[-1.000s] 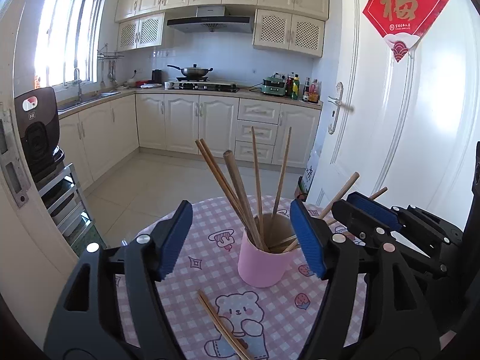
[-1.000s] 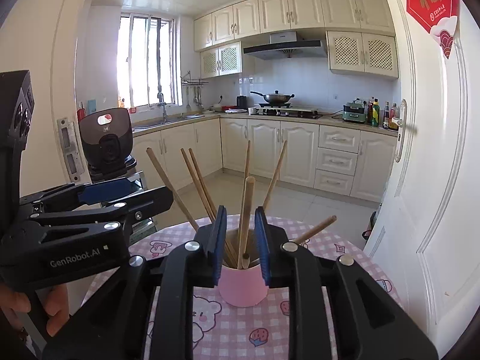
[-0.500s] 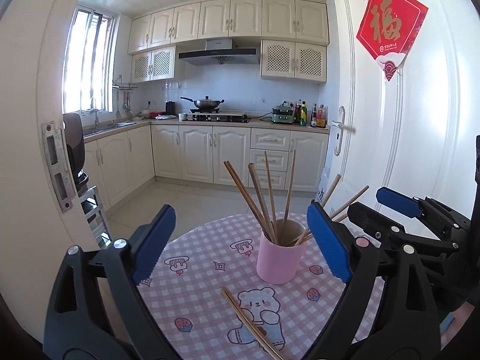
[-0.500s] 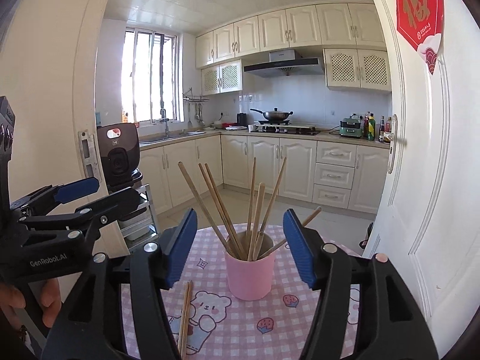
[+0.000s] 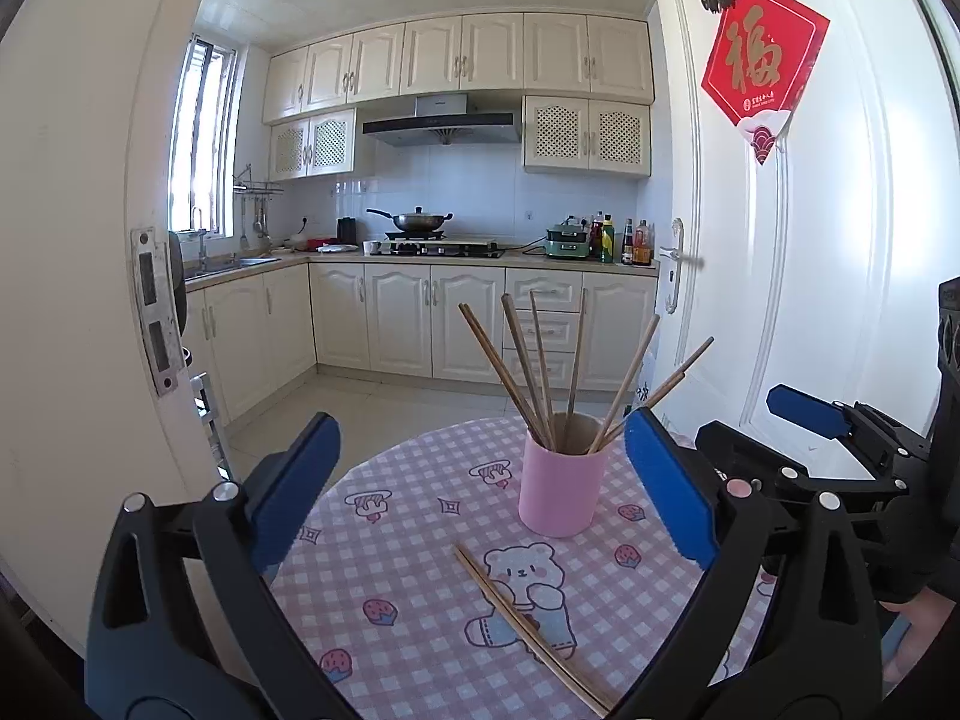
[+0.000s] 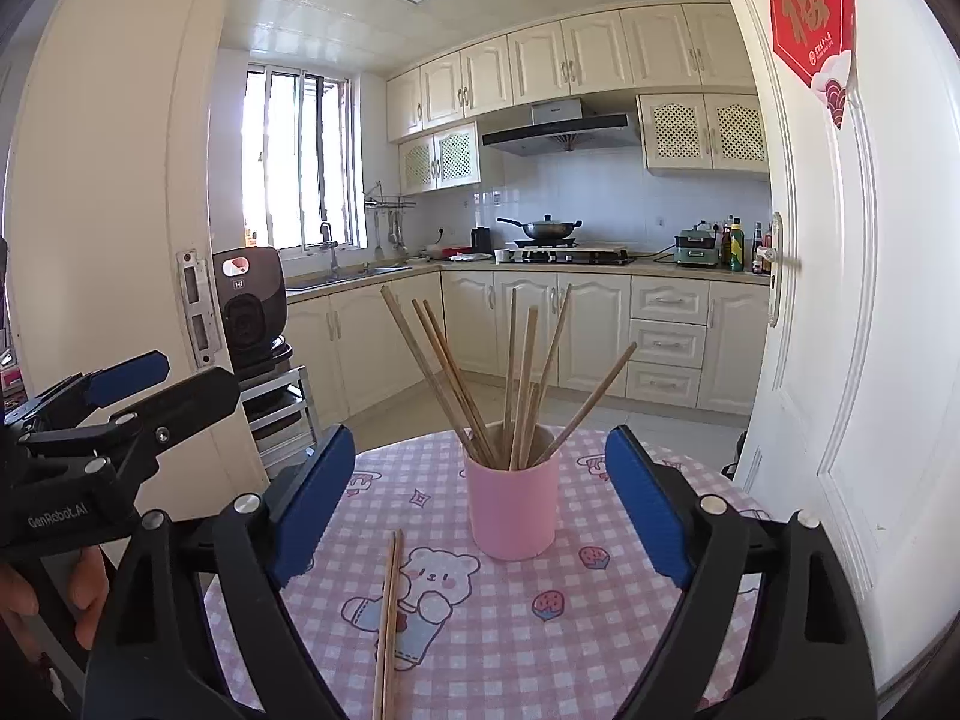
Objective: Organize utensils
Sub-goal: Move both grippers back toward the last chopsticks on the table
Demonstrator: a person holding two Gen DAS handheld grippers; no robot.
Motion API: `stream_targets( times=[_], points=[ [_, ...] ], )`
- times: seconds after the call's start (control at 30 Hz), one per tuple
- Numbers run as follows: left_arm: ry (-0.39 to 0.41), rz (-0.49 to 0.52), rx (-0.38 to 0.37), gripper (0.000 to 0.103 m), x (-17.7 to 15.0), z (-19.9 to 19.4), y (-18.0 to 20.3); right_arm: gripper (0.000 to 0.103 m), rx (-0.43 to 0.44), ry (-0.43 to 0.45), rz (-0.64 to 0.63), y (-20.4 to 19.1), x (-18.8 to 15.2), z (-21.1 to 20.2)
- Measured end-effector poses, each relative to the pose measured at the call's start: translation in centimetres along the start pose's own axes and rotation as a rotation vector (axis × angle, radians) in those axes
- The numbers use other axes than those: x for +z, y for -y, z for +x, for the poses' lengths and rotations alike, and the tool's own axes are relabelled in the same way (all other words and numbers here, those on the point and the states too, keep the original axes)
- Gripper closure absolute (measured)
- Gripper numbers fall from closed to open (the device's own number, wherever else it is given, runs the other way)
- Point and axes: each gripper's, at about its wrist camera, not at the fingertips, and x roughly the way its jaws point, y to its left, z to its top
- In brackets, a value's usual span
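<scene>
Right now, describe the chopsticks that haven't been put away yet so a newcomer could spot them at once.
Start at the round table with the pink checked cloth and find the pink cup standing on it. Just in front of the cup, a pair of wooden chopsticks lies flat across the cartoon bear print. Unlike the chopsticks in the cup, which stand fanned out, this pair lies side by side on the cloth.

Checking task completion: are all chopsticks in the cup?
No, a pair of chopsticks lies on the tablecloth beside the pink cup.

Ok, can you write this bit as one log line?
left gripper: opening, empty | right gripper: opening, empty | pink cup: holds chopsticks | loose chopsticks: on table
</scene>
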Motion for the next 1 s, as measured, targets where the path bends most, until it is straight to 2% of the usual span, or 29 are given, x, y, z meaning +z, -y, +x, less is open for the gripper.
stream_targets(
  times=[0.2, 0.3, 0.4, 0.57, 0.8, 1.0],
  points=[
    [-0.023, -0.004, 0.013, 0.009, -1.5, -0.4, -0.2, 0.020, 0.007, -0.009, 0.012, -0.3, -1.2, -0.5],
    [-0.049, -0.013, 0.007, 0.009, -2.1, -0.5, -0.6, 0.020, 0.004, -0.018, -0.002, -0.7, -1.9, -0.5],
    [-0.084, -0.024, 0.033, 0.009, -2.7, -0.4, -1.4, 0.020, 0.003, -0.049, -0.010, -1.1, -3.0, 0.0],
    [-0.172, -0.075, 0.063, 0.009, -4.9, 0.1, -3.1, 0.018, 0.016, -0.172, -0.052, -2.4, -5.6, 2.3],
    [-0.278, -0.112, 0.086, 0.009, -8.0, 1.5, -4.6, 0.018, -0.018, -0.421, -0.171, -4.4, -9.8, 6.5],
    [-0.317, -0.120, 0.078, 0.009, -9.1, 2.1, -4.8, 0.018, -0.038, -0.505, -0.167, -4.1, -11.6, 7.8]
  ],
)
